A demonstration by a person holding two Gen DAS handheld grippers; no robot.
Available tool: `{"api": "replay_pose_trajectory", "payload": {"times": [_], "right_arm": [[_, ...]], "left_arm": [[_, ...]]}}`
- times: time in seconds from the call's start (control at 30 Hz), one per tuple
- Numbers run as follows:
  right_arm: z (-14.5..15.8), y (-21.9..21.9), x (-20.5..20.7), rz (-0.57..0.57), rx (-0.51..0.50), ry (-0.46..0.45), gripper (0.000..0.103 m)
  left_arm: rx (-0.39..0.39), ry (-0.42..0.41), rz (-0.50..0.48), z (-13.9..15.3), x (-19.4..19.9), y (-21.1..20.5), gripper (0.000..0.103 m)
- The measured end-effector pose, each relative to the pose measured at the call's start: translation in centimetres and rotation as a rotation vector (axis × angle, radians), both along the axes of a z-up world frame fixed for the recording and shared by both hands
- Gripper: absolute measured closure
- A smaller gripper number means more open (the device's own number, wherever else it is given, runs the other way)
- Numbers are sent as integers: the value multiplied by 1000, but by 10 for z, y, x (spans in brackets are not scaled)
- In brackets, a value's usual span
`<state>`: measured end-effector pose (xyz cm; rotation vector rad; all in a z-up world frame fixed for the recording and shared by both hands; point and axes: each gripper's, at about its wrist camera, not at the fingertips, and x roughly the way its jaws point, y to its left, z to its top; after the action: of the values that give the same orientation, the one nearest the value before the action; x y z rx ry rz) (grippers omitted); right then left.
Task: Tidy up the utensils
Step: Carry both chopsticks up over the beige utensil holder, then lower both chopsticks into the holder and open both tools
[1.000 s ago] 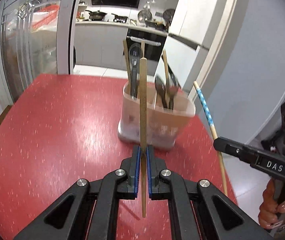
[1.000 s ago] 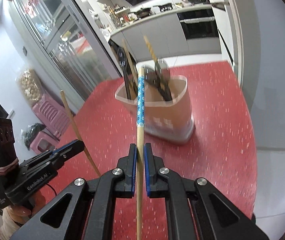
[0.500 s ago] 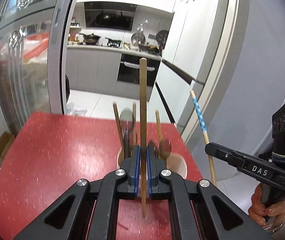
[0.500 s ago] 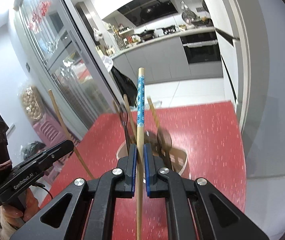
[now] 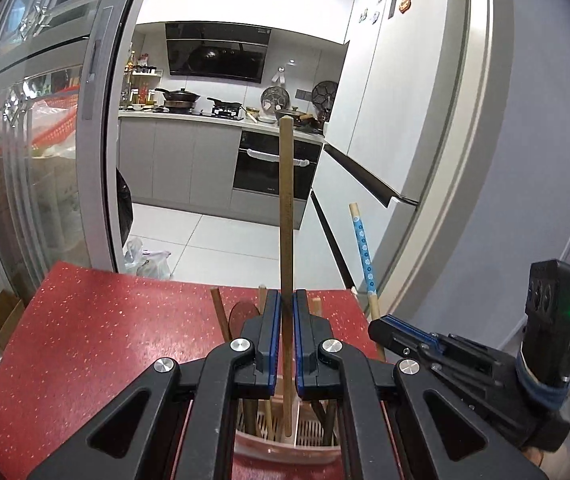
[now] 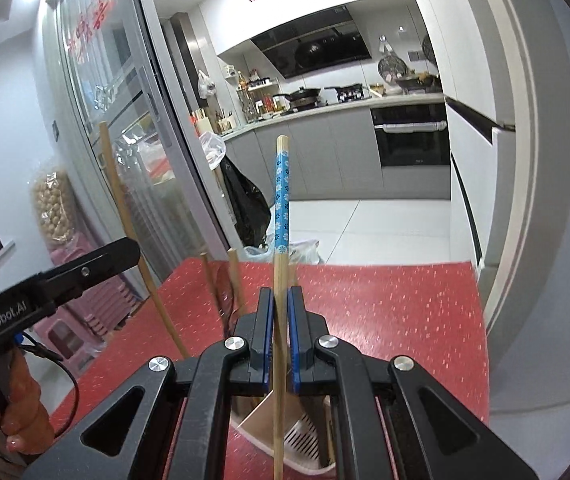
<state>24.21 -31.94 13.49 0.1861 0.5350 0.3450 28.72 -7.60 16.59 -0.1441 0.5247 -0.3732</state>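
Note:
My left gripper is shut on a plain wooden chopstick, held upright with its lower end inside the pale utensil holder directly below. My right gripper is shut on a chopstick with a blue flowered top, also upright, its lower end over the same holder. The holder has wooden chopsticks and dark spoons standing in it. The right gripper also shows at the right in the left wrist view. The left gripper shows at the left in the right wrist view.
The holder stands on a red speckled table. The table's far edge faces a kitchen with grey cabinets and an oven. A glass sliding door is at the left, a grey wall at the right.
Both grippers have risen and moved forward over the holder, and both views now look level. The holder has gone from ahead of the fingers to beneath them, with both chopsticks' lower ends at its opening.

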Motion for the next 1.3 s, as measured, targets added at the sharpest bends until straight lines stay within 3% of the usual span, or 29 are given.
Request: {"api": "replay_pose_trajectory", "payload": {"times": [0.67, 0.93, 1.3], "right_arm": [[-53, 18, 2, -37, -183, -183, 95], [-70, 22, -5, -21, -207, -163, 96], [-80, 21, -6, -16, -211, -91, 95]], "left_arm": [[61, 83, 23, -75, 26, -18, 71], [129, 103, 39, -95, 18, -27, 71], [145, 149, 63, -111, 7, -25, 71]]}}
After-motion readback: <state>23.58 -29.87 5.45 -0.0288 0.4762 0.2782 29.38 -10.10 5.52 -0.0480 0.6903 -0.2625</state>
